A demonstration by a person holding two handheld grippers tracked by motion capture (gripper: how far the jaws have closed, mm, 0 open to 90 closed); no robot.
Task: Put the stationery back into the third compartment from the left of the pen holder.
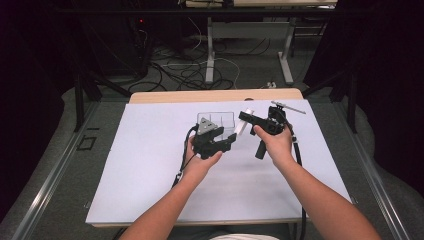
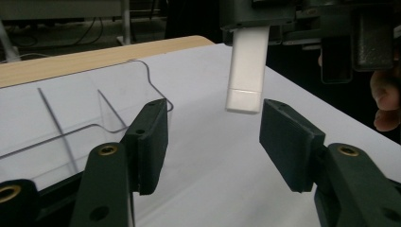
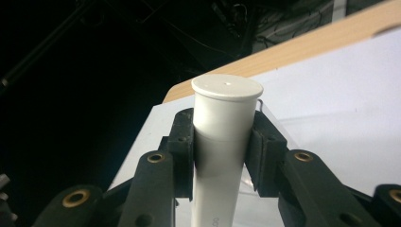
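My right gripper (image 3: 221, 142) clamps the white capped tube (image 3: 226, 127), held just beside the clear divided tray (image 1: 218, 119). My left gripper (image 2: 213, 137) is spread open under the tube's cap end; I'd judge the handover goes best if I centre those pads on the cap before squeezing.

Light falls from above onto the white sheet (image 1: 150, 165), which is bright and even, with soft shadows under the hands; the surroundings drop to near black at left and right. The high view is soft and low in detail. In the right gripper view the tube (image 3: 226, 123) glares white — its near end blurred.
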